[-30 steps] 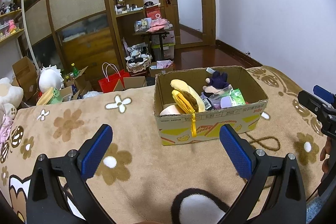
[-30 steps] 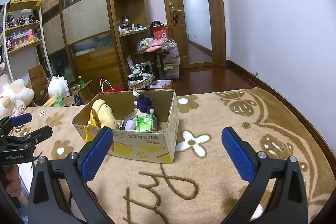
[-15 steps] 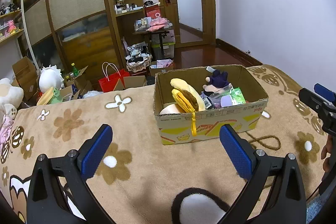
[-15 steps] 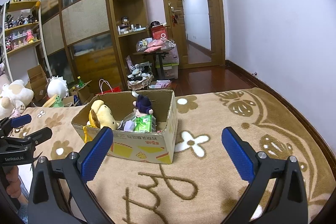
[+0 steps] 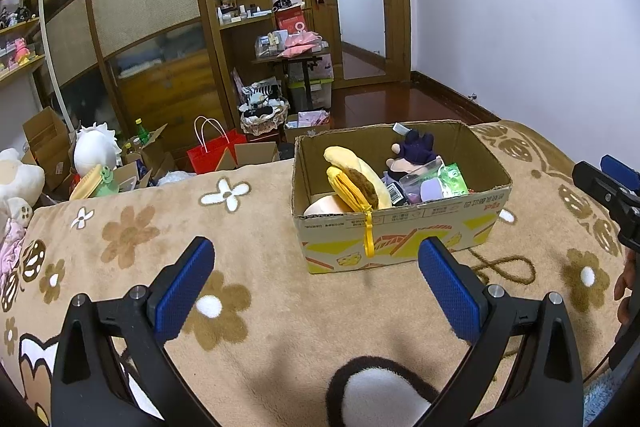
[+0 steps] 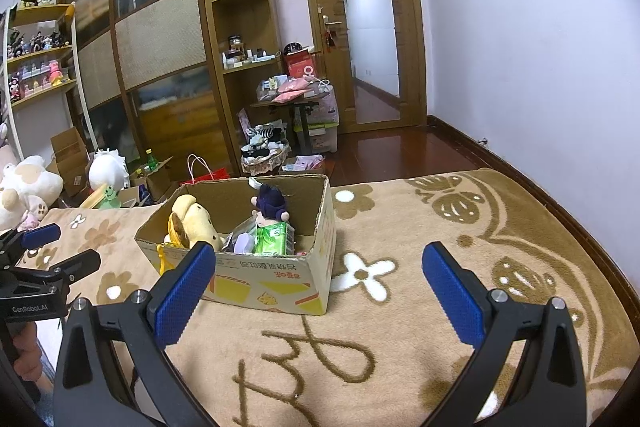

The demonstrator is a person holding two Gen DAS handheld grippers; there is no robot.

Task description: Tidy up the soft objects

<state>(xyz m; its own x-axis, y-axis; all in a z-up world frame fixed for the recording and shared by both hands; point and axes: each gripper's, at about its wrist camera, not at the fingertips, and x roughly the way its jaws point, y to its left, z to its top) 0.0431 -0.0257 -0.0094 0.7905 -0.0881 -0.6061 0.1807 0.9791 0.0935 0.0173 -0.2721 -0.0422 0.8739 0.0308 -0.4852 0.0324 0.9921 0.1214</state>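
Note:
A cardboard box (image 5: 404, 239) stands on the tan flowered blanket (image 5: 248, 235). Inside lie a yellow plush (image 5: 356, 179), a dark purple doll (image 5: 416, 149) and a green packet (image 5: 454, 179). My left gripper (image 5: 316, 283) is open and empty, low over the blanket in front of the box. In the right wrist view the box (image 6: 280, 279), the yellow plush (image 6: 196, 223), the purple doll (image 6: 272, 205) and the green packet (image 6: 272, 239) show too. My right gripper (image 6: 316, 287) is open and empty, near the box's right end.
Beyond the bed edge stand cardboard boxes, a red bag (image 5: 212, 151), white plush toys (image 5: 96, 149) and a wooden wardrobe (image 5: 152, 27). A small cluttered table (image 5: 296, 55) stands near the door. The other gripper shows at the right edge (image 5: 612, 187).
Both views have shifted only very slightly; the box and its contents stay in place and both grippers stay open.

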